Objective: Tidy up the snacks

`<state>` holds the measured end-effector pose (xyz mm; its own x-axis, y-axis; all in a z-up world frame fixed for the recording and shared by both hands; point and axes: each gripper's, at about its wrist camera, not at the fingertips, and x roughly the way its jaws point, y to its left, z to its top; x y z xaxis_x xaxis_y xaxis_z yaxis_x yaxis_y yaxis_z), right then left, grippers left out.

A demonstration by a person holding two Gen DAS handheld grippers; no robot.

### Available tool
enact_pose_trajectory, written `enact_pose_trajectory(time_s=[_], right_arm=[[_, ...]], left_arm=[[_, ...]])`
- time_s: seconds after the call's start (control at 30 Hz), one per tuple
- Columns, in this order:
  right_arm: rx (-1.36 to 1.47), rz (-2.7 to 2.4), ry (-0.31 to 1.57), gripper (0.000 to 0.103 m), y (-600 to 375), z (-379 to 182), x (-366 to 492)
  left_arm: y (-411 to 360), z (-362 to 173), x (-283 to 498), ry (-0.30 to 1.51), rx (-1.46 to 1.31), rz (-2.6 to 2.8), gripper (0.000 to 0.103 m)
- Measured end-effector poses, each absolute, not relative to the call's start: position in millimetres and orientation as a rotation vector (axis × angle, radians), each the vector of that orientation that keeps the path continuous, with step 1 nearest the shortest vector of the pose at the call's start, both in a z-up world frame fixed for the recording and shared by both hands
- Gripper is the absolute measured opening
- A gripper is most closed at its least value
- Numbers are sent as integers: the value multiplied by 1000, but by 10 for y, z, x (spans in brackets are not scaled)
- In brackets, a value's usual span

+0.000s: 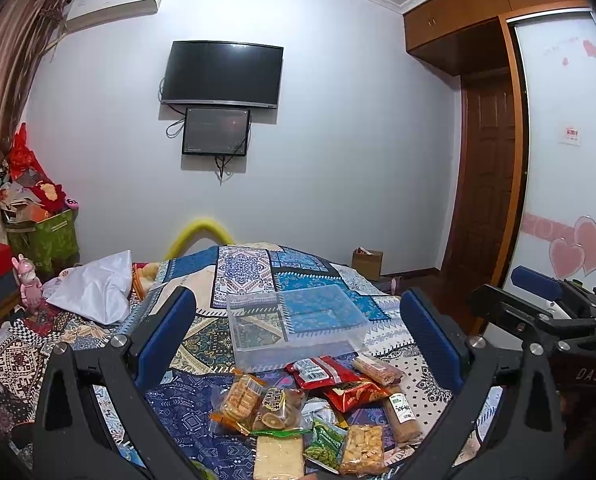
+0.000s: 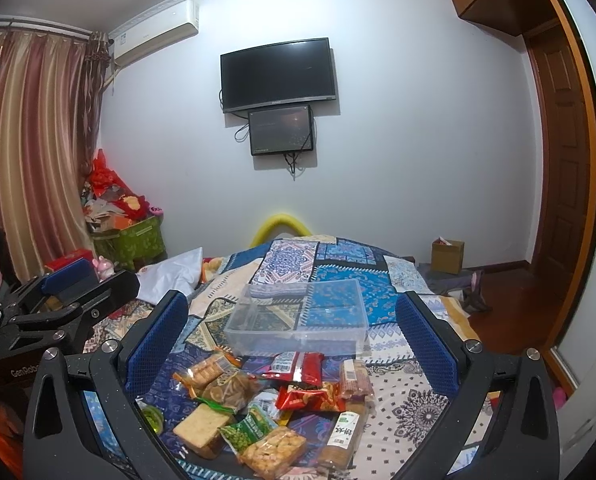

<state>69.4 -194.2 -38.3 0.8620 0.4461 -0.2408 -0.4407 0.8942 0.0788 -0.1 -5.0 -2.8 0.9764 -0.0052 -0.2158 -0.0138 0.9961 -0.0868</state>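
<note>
A pile of snack packets (image 1: 318,412) (image 2: 274,404) lies on the patterned bedspread: red bags, green pea packets, cracker packs and a long biscuit sleeve. Just beyond it stands a clear plastic box (image 1: 298,320) (image 2: 298,312), empty. My left gripper (image 1: 296,320) is open above the pile, its blue pads wide apart with nothing between them. My right gripper (image 2: 292,320) is open in the same way, also holding nothing. Each gripper shows at the edge of the other's view: the right gripper (image 1: 546,304) at the right of the left wrist view, the left gripper (image 2: 70,292) at the left of the right wrist view.
The patterned bedspread (image 1: 178,408) (image 2: 410,396) covers the bed. A white pillow (image 1: 94,288) lies at the left. Boxes and bags (image 1: 38,216) are stacked by the curtain. A cardboard box (image 2: 448,256) sits on the floor by the wall, and a wardrobe (image 1: 562,160) stands on the right.
</note>
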Motion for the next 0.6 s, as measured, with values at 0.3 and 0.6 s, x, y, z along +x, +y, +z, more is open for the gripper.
enact_pose_trajectory(time_s=[0.3,0.6], right_arm=[[21,464,257,103,-1941,-386,693],[24,464,258,103,-1950,-388,689]], left_arm=[[-67,-32,4,214,-85,3,103],[-71,-32,10,215,-84,-2,103]])
